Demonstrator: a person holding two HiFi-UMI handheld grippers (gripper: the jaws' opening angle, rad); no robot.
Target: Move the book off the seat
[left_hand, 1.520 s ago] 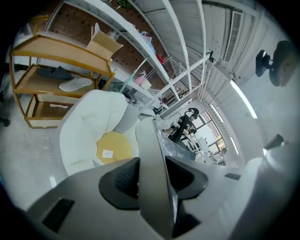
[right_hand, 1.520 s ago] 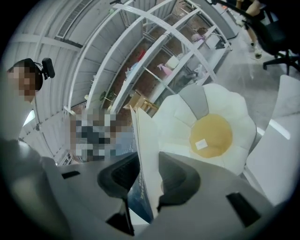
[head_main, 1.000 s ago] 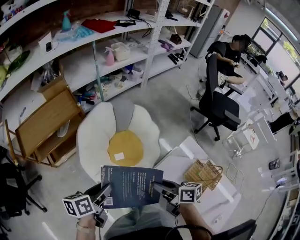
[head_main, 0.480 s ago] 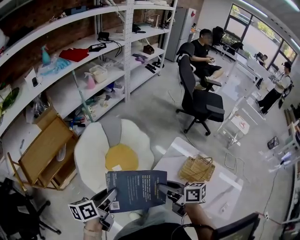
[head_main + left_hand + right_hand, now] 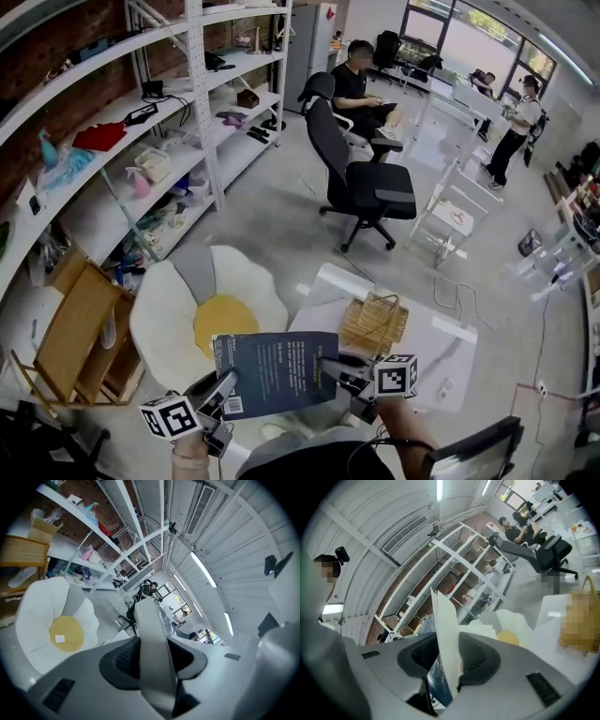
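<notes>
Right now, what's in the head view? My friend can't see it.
The left gripper and right gripper hold a dark blue book up by its side edges, near a white flower-shaped seat with a yellow middle. A woven basket sits on the white table nearby.

Matt paper-covered book (image 5: 275,372), plush cloth seat (image 5: 157,323), woven wicker basket (image 5: 373,324), smooth white table (image 5: 442,349).

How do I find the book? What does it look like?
Look at the white flower-shaped seat beside the shelves. Nearer than it, the left gripper and right gripper hold the book up. It's the only flat, dark blue thing with white print.
</notes>
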